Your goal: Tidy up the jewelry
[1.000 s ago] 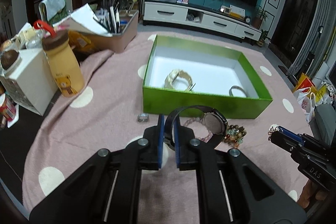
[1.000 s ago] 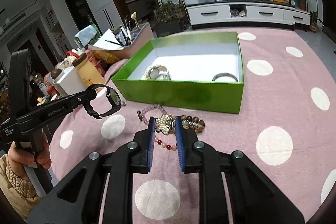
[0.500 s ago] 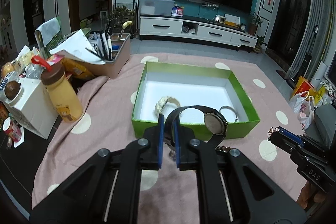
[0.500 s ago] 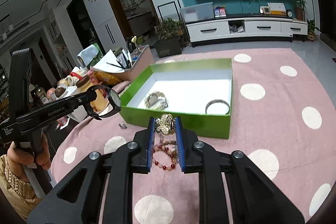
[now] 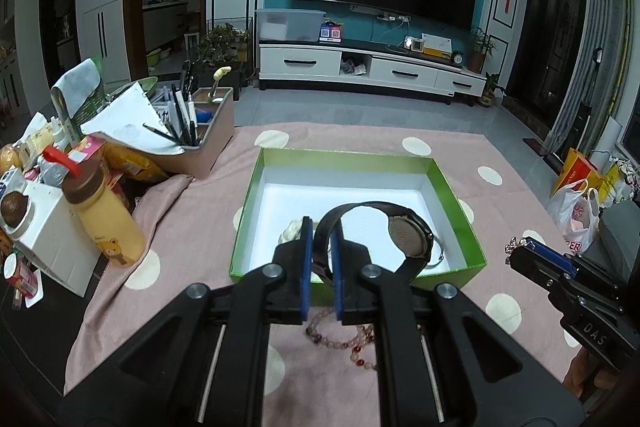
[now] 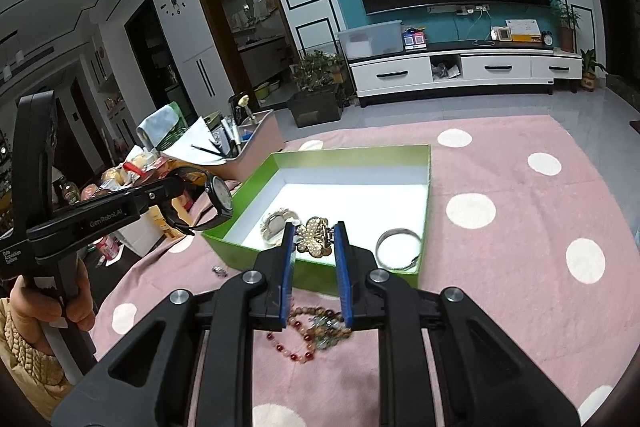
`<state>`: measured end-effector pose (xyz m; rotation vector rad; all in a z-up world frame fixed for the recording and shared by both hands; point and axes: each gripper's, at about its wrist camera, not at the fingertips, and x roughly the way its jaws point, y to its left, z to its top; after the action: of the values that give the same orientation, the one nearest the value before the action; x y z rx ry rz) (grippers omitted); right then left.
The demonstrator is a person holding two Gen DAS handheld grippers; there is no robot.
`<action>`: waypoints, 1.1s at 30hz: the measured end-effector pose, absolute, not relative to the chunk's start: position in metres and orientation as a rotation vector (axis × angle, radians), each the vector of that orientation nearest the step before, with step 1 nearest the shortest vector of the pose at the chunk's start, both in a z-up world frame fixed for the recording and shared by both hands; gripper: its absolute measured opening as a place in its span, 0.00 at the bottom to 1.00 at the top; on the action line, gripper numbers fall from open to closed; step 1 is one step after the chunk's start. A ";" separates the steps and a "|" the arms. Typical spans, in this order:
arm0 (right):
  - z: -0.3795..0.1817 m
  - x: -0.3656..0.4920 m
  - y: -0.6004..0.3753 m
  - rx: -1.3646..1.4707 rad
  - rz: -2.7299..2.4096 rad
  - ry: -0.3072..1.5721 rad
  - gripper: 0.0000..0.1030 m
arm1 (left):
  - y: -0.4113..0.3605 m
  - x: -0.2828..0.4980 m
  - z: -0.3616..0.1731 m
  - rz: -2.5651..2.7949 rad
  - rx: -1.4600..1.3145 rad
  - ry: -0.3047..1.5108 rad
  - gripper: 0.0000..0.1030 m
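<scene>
Left tongs (image 5: 321,259), low centre of the left wrist view, are pinching the strap of a black wristwatch (image 5: 408,239), its case hanging to the right of the blue pads, in front of the green box (image 5: 452,195). In the right wrist view the same watch (image 6: 218,197) shows at middle left, held out above the counter's edge, with a hand (image 6: 48,307) gripping the handle at lower left.

Right tongs (image 6: 314,239), lower centre of their own view, are clamped on a gold butterfly-shaped ornament (image 6: 314,237), raised in front of the box's near wall (image 6: 312,279). From the left view those tongs (image 5: 516,251) poke in at the right edge, the sparkly piece at their tip.

Inside the box, on its white floor: a pale gold watch (image 6: 276,221) at the left, a silver bangle (image 6: 398,247) at the right. Below the tongs, on the pink polka-dot cloth (image 6: 520,219) covering the counter, lie beaded bracelets (image 6: 308,335), red and pinkish beads. A small silver piece (image 6: 219,270) sits on the cloth just left of the box.
</scene>
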<state>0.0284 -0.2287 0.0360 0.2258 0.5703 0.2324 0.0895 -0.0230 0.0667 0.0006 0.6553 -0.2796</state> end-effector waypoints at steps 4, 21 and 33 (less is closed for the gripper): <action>0.036 0.037 -0.237 0.226 0.216 0.573 0.19 | -0.030 0.104 0.067 -0.284 0.001 0.662 0.08; 0.014 0.098 -0.241 0.227 0.208 0.664 0.19 | -0.063 0.171 0.028 -0.281 0.023 0.770 0.08; -0.015 0.136 -0.224 0.201 0.201 0.747 0.19 | -0.078 0.196 -0.003 -0.261 0.083 0.831 0.09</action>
<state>0.1355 -0.2242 -0.0155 0.2010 0.7466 0.2009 0.1959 -0.0781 -0.0034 0.0827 0.8311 -0.2606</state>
